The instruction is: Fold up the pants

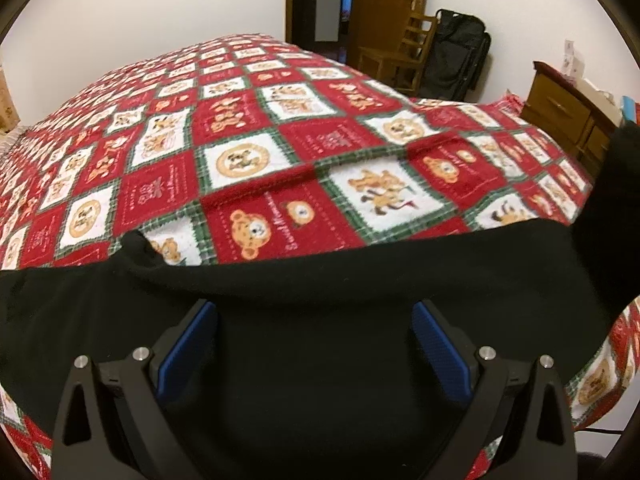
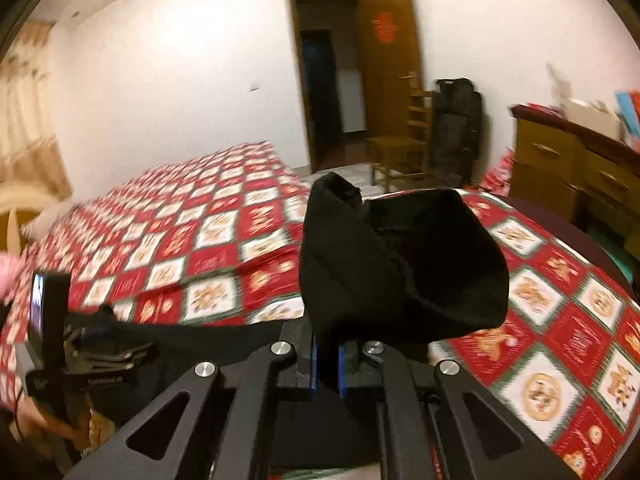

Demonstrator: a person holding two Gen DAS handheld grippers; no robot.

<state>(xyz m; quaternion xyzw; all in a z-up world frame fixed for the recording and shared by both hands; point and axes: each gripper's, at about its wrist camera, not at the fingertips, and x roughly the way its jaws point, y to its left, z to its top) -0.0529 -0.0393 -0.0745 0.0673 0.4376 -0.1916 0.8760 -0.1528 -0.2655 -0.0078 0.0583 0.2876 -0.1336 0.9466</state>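
The black soft-fabric pants (image 1: 320, 320) lie along the near edge of the bed (image 1: 248, 152), which is covered in a red, white and green checked teddy-bear blanket. In the left wrist view their far hem runs from 9 o'clock to 3 o'clock, with a small raised fold at 10 o'clock. The left gripper (image 1: 316, 340) hangs over the cloth with its blue pads (image 1: 188, 344) spread wide, released, nothing pinched between them. The right gripper (image 2: 327, 364) is clenched on a bunched end of the pants (image 2: 400, 264), lifted off the blanket at 12 o'clock of its fingers. Beyond the hem the blanket is bare toward the far edge. A wooden chair (image 2: 400, 144) stands by the open doorway at 1 o'clock.
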